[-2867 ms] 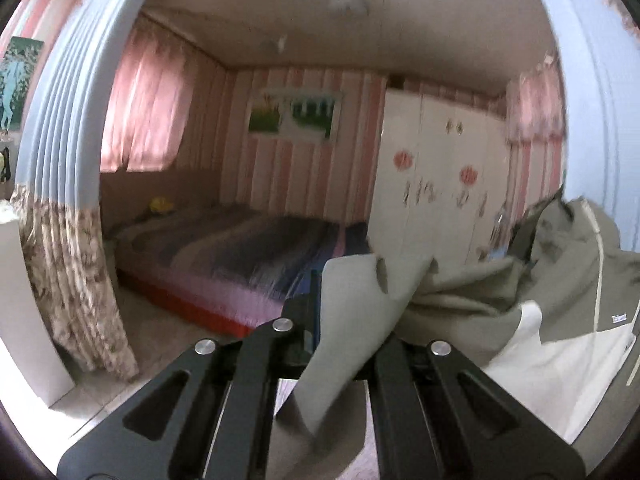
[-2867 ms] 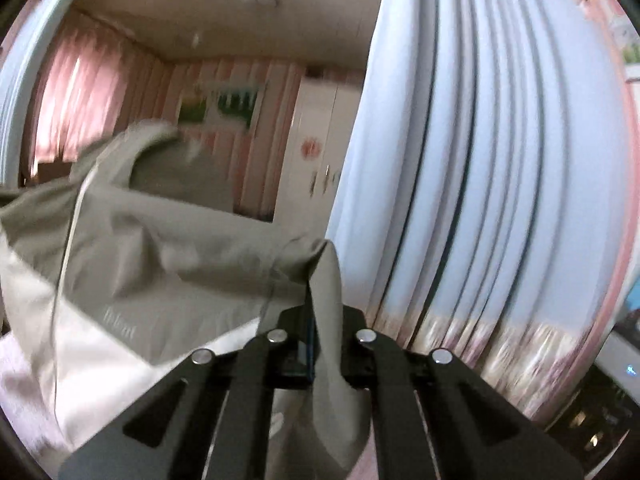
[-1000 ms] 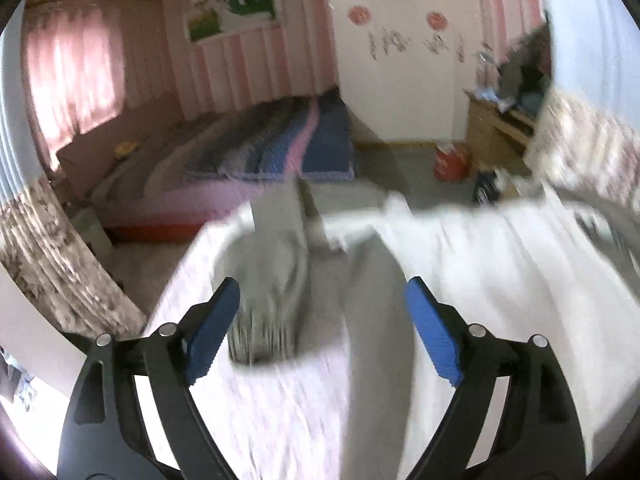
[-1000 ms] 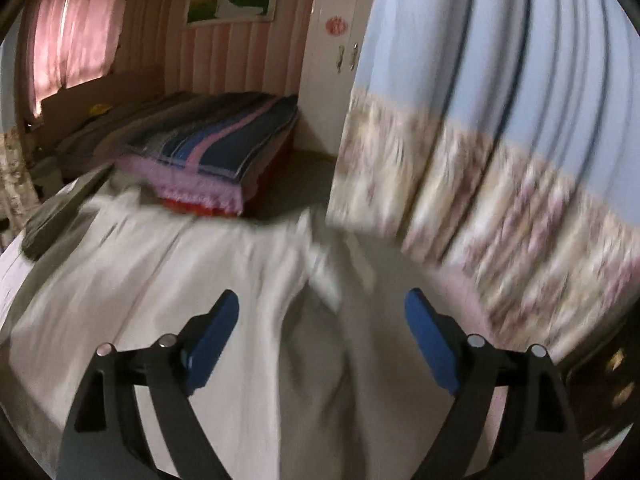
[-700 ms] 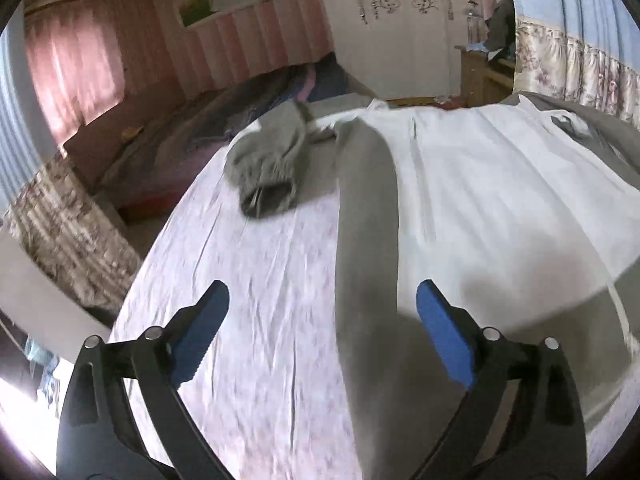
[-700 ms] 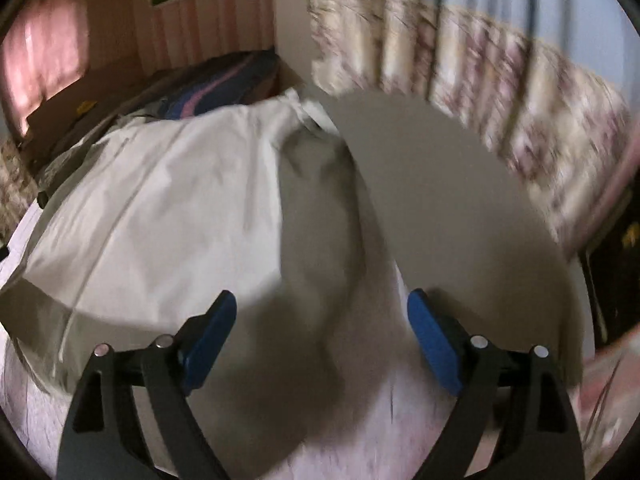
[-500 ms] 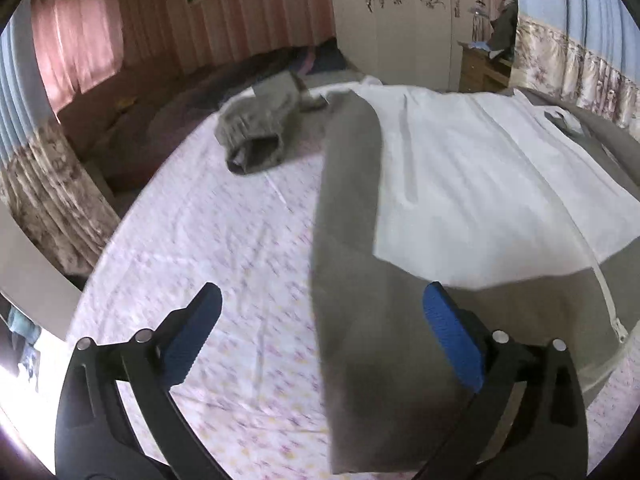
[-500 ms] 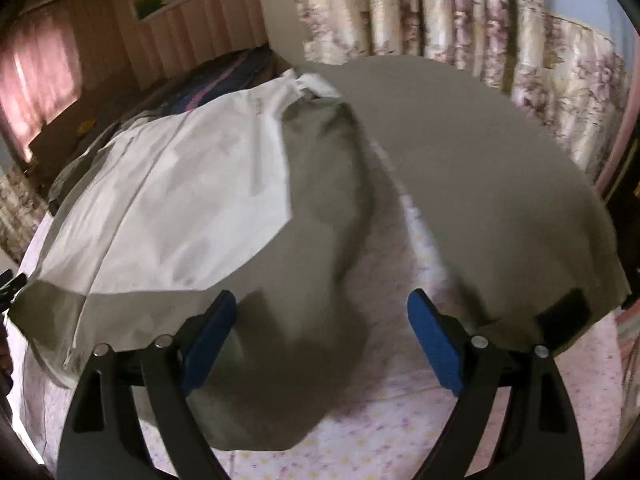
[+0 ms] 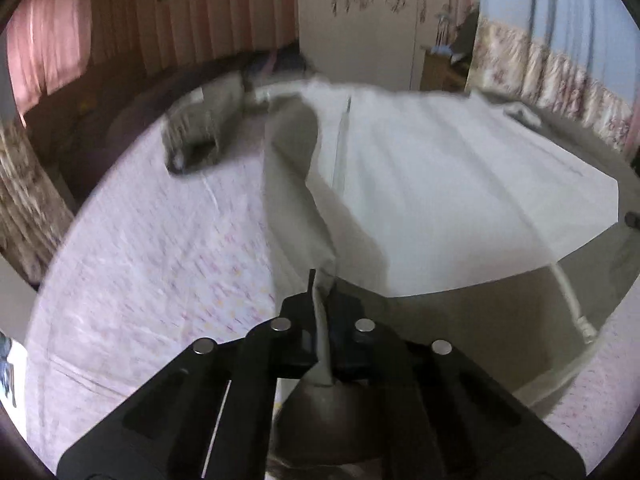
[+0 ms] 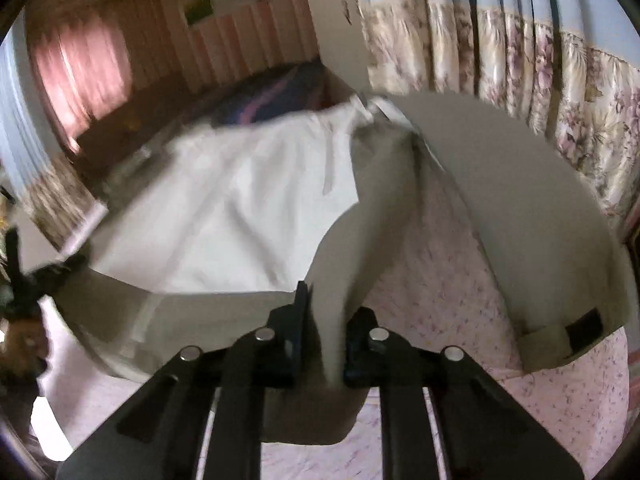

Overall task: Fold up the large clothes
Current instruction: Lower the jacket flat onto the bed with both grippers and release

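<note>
Pinching the near hem of the jacket [image 9: 460, 184] at six o'clock in its own view, the left gripper [image 9: 322, 284] is clenched on a thin fold of olive fabric that runs up between its jaws. The right gripper [image 10: 324, 304] is closing on the other near corner, at six o'clock in its view; a broader fold of the same olive cloth stands between the jaws, and the pads look to be pressing on it, though blur leaves that unsure.

Beyond the grips, the jacket lies opened flat on the pink flowered bedsheet [image 9: 160, 280], pale lining up, filling the middle of both views. Its right sleeve [image 10: 532, 216] sweeps out toward three o'clock, cuff tab near the edge of the bed. The left sleeve [image 9: 200, 136] lies bunched at eleven o'clock in the left view. Farther off stand the flowered curtain [image 10: 560, 60], a white wardrobe [image 9: 360, 20] and a second bed [image 10: 272, 96].

The risks, as I judge them: the right jaws may seat on only the outer layer, so the lining slides free when lifted. Uneven pulls would skew the fold line. The outflung right sleeve may drag off the mattress or trail outside the fold, and the bunched one would leave a lump under it.
</note>
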A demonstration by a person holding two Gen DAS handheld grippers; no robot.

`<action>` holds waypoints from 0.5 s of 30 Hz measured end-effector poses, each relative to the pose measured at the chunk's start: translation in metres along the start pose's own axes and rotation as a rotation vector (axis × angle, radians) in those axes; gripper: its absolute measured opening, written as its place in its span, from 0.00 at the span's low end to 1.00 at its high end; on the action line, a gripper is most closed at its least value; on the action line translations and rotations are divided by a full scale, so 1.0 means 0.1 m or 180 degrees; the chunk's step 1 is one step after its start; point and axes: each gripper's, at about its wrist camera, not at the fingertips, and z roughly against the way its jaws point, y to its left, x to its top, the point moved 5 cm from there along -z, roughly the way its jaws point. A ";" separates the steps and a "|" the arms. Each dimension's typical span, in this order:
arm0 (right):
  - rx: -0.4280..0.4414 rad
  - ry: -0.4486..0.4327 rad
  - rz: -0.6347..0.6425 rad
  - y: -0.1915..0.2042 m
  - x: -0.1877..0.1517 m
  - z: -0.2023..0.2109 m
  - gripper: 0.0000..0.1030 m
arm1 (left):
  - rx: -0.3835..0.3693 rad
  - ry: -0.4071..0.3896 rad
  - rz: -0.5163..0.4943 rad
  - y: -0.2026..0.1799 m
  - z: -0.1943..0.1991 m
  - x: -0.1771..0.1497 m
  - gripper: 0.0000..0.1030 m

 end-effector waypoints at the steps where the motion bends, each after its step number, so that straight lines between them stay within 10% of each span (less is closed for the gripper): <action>1: -0.0005 -0.0109 0.0058 0.08 0.08 0.17 0.13 | -0.0024 -0.0113 0.0019 0.01 0.16 0.06 0.01; 9: 0.0158 -0.0061 -0.0244 0.06 -0.03 0.43 0.16 | -0.0012 -0.0478 0.0221 0.22 0.81 0.11 0.02; 14: -0.0246 0.0185 -0.0125 -0.11 -0.32 0.31 0.68 | 0.0128 -0.0094 0.0112 0.24 0.53 -0.16 0.20; 15: -0.0355 0.0080 -0.0131 -0.18 -0.33 0.40 0.72 | 0.0160 -0.0085 0.0099 0.26 0.53 -0.19 0.39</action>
